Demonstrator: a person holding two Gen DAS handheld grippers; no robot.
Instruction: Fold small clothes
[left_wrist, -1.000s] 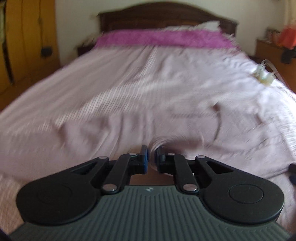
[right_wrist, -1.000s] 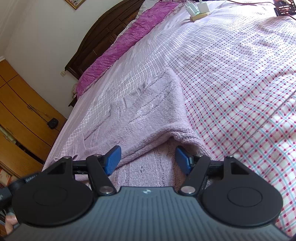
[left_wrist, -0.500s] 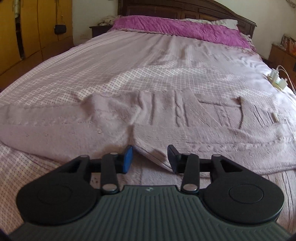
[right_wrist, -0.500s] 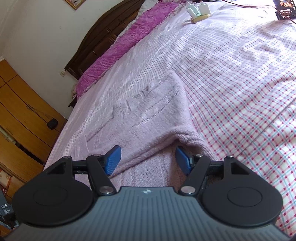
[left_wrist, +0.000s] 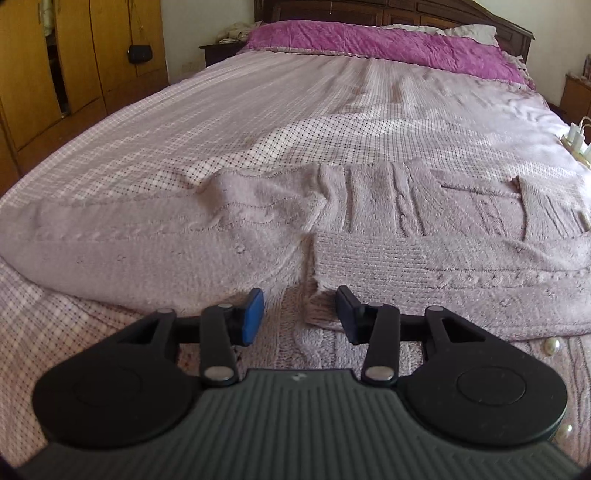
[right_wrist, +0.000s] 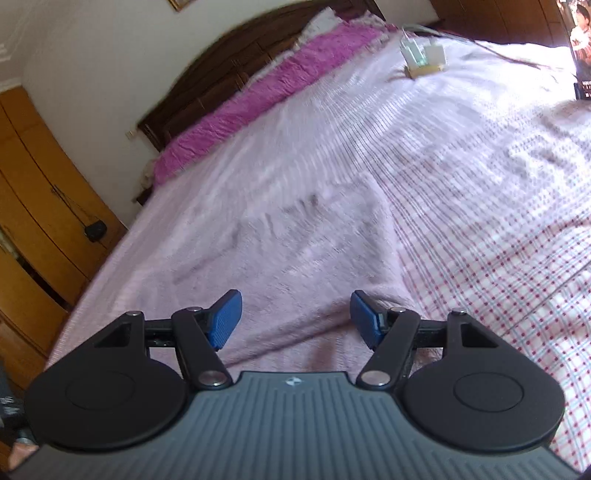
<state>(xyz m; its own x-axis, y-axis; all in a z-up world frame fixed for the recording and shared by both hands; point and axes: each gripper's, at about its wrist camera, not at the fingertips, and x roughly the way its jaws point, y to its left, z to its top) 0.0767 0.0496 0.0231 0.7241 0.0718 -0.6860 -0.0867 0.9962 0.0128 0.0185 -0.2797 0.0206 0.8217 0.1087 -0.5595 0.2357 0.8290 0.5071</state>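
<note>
On the bed, a lilac knit cardigan is lying with one flap folded across its body and pearl buttons showing at the near edge. The left gripper is hovering over the fold's corner with jaws apart and nothing between them; the right gripper is hanging wide open above the cardigan's other end, gripping nothing. The fluffy knit is looking springy, so the loose fold is likely creeping back or bunching if a pad snags it.
</note>
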